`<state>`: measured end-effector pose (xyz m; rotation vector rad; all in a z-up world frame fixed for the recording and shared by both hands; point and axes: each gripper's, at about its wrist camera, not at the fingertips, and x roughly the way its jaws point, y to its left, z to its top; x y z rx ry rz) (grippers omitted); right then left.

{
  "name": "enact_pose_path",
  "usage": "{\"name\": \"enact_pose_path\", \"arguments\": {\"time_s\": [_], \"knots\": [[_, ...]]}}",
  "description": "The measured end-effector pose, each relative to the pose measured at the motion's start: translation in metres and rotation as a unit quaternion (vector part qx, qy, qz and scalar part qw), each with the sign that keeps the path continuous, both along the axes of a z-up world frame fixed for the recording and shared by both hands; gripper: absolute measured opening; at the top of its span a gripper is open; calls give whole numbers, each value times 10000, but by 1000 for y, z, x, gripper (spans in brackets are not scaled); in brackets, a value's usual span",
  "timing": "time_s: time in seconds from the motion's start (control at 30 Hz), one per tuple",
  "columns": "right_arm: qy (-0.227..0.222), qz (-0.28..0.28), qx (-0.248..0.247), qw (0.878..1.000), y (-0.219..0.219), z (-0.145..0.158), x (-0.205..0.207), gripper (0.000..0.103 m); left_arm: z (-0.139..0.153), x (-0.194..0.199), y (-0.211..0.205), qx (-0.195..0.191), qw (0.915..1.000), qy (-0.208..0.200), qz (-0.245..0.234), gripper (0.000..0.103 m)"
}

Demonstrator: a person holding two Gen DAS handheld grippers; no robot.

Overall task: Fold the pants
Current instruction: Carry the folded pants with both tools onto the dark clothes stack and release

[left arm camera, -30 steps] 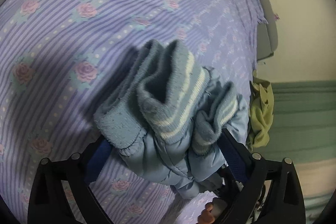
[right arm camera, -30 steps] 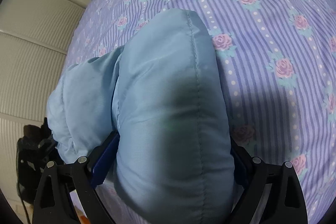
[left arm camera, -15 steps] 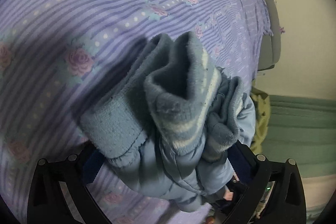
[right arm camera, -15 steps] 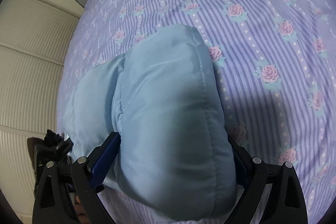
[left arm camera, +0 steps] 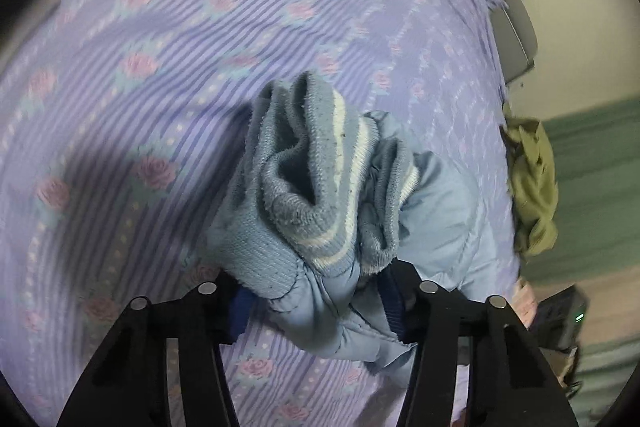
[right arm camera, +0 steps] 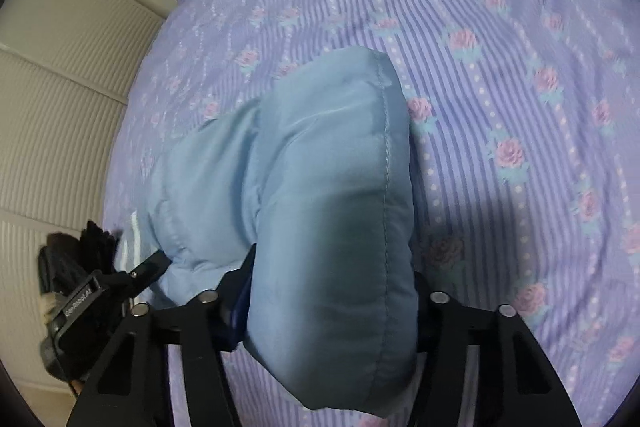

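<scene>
1. left gripper (left arm camera: 316,291) is clenched on the cuff end of the pants (left arm camera: 320,195): the light blue padded fabric and its knit ribbed cuffs with white stripes are bunched between the two black fingers.
2. the cuffs (left arm camera: 304,163) stand up ahead of the fingers, folded over one another, above the bedsheet (left arm camera: 160,47).
3. right gripper (right arm camera: 328,303) is clenched on a thick padded fold of the same pants (right arm camera: 332,167); the fold bulges out between and ahead of its fingers, with a stitched seam running along its right side.
4. from the right wrist view, a second lobe of the pants trails to the left, toward the other gripper body (right arm camera: 80,299), which shows at the lower left.
5. bedsheet is purple striped with pink roses; the pants cast a shadow onto it in both views.
6. an olive-green cloth (left arm camera: 532,183) lies at the bed's right edge in the left wrist view.
7. a pale ribbed wall panel (right arm camera: 60,87) fills the left of the right wrist view.
</scene>
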<state>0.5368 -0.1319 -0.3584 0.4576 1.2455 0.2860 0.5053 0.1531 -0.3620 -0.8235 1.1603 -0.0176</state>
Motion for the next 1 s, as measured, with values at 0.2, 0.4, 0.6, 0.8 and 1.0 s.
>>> {"name": "enact_pose_path", "arguments": {"time_s": [0.2,0.4,0.6,0.8,1.0], "knots": [[-342,19,-119,9993,-2,40,-22,53,40,-15,-8,284,9988,-329,-215,50],[-713,-11,-17,9975,-16,88,-54,53,94,-49,-18,465,9952,-789,-344,50],[-1171,2,-69,9931,-26,147,-89,53,159,-88,-35,679,9878,-1342,-396,50],[-1730,194,-77,9847,-35,211,-131,53,225,-140,-53,1005,9765,-1891,-231,50],[-2198,411,-10,9747,-41,261,-168,53,273,-189,-64,1207,9656,-2304,65,50]]}}
